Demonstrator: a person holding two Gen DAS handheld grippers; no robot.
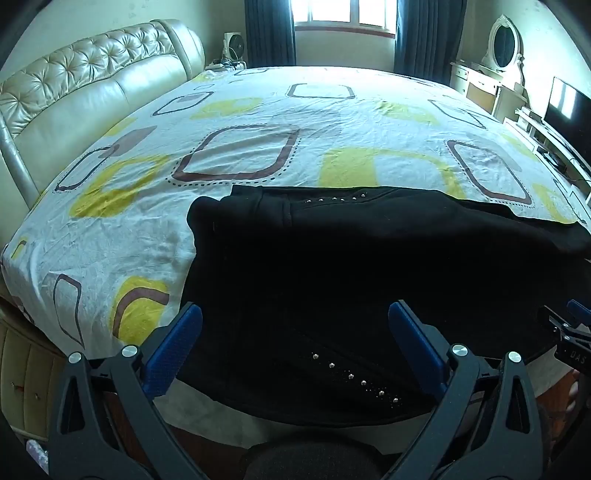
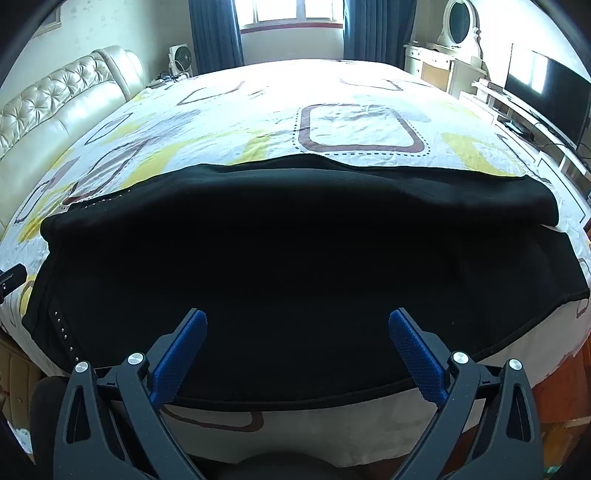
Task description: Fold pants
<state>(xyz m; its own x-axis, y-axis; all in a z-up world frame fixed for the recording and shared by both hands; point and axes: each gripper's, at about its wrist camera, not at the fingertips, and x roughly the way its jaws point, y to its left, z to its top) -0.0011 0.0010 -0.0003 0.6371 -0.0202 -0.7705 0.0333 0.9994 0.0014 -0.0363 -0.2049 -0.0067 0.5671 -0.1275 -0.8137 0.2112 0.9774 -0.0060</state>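
Black pants (image 1: pixel 351 266) with small silver studs lie flat across the near edge of the bed, waist end at the left. They also show in the right wrist view (image 2: pixel 295 258), leg ends at the right, one layer over the other. My left gripper (image 1: pixel 295 325) is open and empty just above the waist part. My right gripper (image 2: pixel 297 332) is open and empty above the leg part. The right gripper also shows at the right edge of the left wrist view (image 1: pixel 569 325).
The bed (image 1: pixel 258 110) carries a white sheet with yellow and brown squares. A padded headboard (image 1: pixel 74 92) is at the left. A dresser with mirror (image 2: pixel 443 55) and a TV (image 2: pixel 546 92) stand at the right. A window (image 2: pixel 291 14) is at the back.
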